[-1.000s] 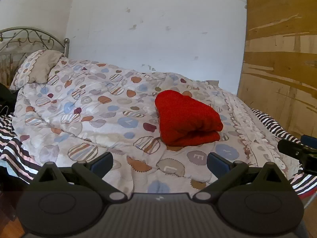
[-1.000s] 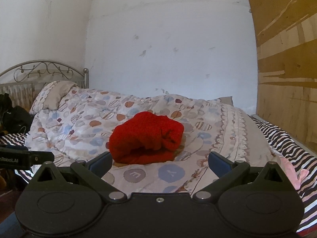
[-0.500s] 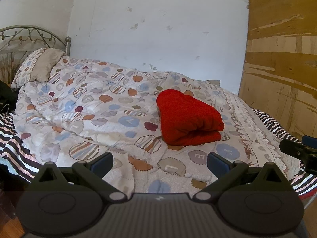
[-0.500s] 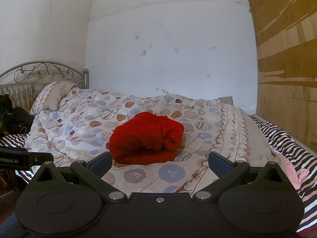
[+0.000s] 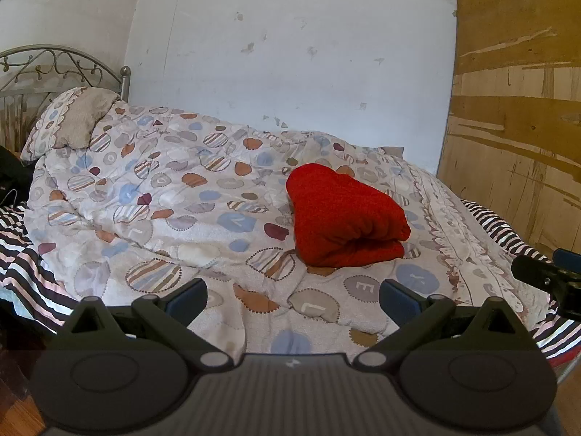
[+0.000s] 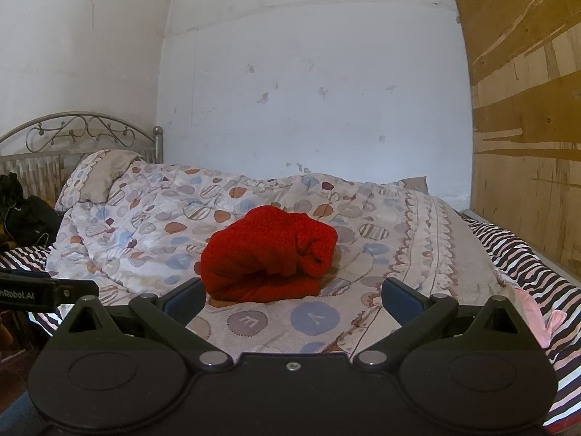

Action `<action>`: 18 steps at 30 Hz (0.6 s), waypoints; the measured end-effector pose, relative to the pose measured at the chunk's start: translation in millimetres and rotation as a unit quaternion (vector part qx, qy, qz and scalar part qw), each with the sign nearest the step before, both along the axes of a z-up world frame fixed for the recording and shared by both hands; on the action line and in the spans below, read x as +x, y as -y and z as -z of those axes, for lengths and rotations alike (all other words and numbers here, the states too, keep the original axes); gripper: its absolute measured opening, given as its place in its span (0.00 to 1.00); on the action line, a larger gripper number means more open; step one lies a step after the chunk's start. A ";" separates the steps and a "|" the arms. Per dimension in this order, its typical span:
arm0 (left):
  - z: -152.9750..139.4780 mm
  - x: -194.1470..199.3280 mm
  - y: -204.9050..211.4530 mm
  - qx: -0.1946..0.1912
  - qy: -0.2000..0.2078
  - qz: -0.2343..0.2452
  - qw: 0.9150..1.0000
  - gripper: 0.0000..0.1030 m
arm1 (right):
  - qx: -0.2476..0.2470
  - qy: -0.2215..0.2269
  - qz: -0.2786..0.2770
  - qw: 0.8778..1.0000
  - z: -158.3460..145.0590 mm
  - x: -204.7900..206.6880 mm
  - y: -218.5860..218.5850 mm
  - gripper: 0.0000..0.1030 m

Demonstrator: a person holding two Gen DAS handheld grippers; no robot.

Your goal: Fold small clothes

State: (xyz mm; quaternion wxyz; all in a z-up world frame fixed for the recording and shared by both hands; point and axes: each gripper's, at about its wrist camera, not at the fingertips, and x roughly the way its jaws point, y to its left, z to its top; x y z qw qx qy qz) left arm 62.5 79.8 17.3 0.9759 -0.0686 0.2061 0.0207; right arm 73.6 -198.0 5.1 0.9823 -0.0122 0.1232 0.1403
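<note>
A red garment (image 5: 345, 218) lies folded in a thick bundle on the patterned quilt (image 5: 163, 210) in the middle of the bed; it also shows in the right wrist view (image 6: 268, 254). My left gripper (image 5: 292, 298) is open and empty, held back from the bed's near edge, with the bundle ahead and to the right. My right gripper (image 6: 292, 296) is open and empty, just short of the bundle, which sits ahead and slightly left. Neither gripper touches the cloth. The right gripper's tip (image 5: 544, 279) shows at the left wrist view's right edge.
A pillow (image 5: 72, 120) and metal headboard (image 6: 80, 134) are at the far left. A striped sheet (image 6: 508, 254) edges the bed. A wooden board (image 5: 515, 127) stands on the right. A pink cloth (image 6: 533, 312) lies at the right. Dark items (image 6: 25, 214) sit at the left.
Both grippers have drawn back and tilted up slightly, so the bed sits a little lower in each view. The red bundle has not moved.
</note>
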 end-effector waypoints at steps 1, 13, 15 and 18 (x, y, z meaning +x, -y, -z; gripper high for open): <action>0.1 -0.3 -0.1 0.000 0.000 0.000 1.000 1.00 | 0.000 -0.001 0.000 1.000 0.3 0.1 0.3 1.00; -0.6 0.0 -0.7 -0.002 0.000 0.001 1.000 1.00 | 0.000 -0.001 0.000 1.000 0.1 0.2 0.3 1.00; 0.1 -0.7 -0.7 -0.003 0.000 0.001 1.000 1.00 | 0.000 -0.001 0.001 1.000 0.1 0.2 0.2 1.00; 0.7 -0.7 -0.1 0.002 -0.002 -0.002 1.000 1.00 | 0.000 0.000 0.000 1.000 0.1 0.1 0.3 1.00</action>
